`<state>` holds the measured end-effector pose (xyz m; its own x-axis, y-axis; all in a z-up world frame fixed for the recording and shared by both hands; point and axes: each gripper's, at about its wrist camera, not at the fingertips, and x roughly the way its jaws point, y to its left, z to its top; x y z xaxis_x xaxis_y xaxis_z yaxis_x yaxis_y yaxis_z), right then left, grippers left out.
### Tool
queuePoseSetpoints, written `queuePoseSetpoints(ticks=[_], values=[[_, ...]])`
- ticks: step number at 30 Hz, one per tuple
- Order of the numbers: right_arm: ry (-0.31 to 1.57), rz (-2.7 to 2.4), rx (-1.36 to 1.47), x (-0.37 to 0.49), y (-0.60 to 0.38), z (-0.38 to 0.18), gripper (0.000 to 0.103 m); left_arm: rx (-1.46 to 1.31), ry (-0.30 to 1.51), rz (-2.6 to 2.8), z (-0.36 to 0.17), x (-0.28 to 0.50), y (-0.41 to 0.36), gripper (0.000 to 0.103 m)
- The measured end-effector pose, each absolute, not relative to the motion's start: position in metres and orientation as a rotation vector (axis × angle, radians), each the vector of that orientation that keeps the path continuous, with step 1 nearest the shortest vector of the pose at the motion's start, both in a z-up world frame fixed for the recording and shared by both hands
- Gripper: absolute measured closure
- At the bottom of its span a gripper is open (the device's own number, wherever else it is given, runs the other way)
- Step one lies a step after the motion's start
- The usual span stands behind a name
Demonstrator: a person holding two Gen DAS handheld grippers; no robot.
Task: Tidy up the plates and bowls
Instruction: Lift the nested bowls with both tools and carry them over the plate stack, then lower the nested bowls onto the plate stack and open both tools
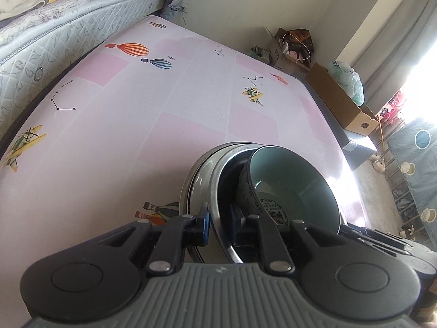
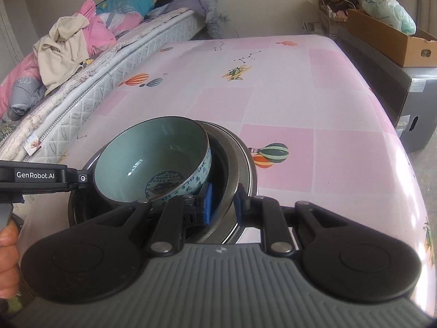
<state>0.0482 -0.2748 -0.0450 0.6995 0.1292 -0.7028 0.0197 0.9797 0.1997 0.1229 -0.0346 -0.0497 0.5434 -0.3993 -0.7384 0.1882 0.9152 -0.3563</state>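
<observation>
A pale green bowl (image 1: 292,180) with a blue pattern outside leans tilted inside a steel bowl (image 1: 217,180), which sits in a wider steel dish (image 1: 191,183) on the pink table (image 1: 164,109). My left gripper (image 1: 220,227) is shut on the steel bowl's near rim. In the right wrist view the green bowl (image 2: 153,158) lies in the same steel bowl (image 2: 232,161), and my right gripper (image 2: 222,207) is shut on that rim at the opposite side. The left gripper's body (image 2: 41,176) reaches in from the left, its fingertips hidden behind the bowls. The right gripper's body (image 1: 382,239) shows beside the green bowl.
A mattress (image 1: 54,41) piled with clothes (image 2: 68,43) runs along the table's left side. A cardboard box (image 2: 387,41) rests on a dark cabinet (image 2: 409,95) past the right edge. A hand (image 2: 8,259) shows at lower left. The pink tabletop (image 2: 300,95) extends beyond the stack.
</observation>
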Motion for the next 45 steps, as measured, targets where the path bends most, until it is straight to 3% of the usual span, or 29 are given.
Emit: queuePoseSetpoints(ticks=[8,10,14,18,23,28,32,45], values=[[0.776,0.034,0.186,0.043,-0.268,-0.048,0.085,-0.195,0.861,-0.351,-0.04,0.113,-0.034,0.08],[0.779,0.029,0.204,0.042,-0.268,-0.048,0.085,-0.2,0.851,-0.344,-0.037,0.11,-0.032,0.073],[0.766,0.014,0.235,0.039,-0.271,-0.045,0.083,-0.212,0.819,-0.323,-0.033,0.103,-0.024,0.048],[0.737,-0.033,0.27,0.029,-0.28,-0.04,0.053,-0.218,0.8,-0.315,-0.027,0.094,-0.02,0.037],[0.692,-0.031,0.342,0.007,-0.29,-0.029,0.046,-0.199,0.768,-0.291,-0.018,0.083,-0.014,0.024],[0.633,-0.001,0.406,-0.022,-0.296,-0.011,0.026,-0.143,0.755,-0.22,-0.009,0.067,-0.007,0.01],[0.615,0.07,0.475,-0.045,-0.297,-0.001,0.018,-0.101,0.769,-0.142,-0.008,0.052,0.0,0.001],[0.649,0.203,0.469,-0.096,-0.248,0.0,0.012,-0.087,0.805,-0.065,-0.024,0.008,0.025,0.0]])
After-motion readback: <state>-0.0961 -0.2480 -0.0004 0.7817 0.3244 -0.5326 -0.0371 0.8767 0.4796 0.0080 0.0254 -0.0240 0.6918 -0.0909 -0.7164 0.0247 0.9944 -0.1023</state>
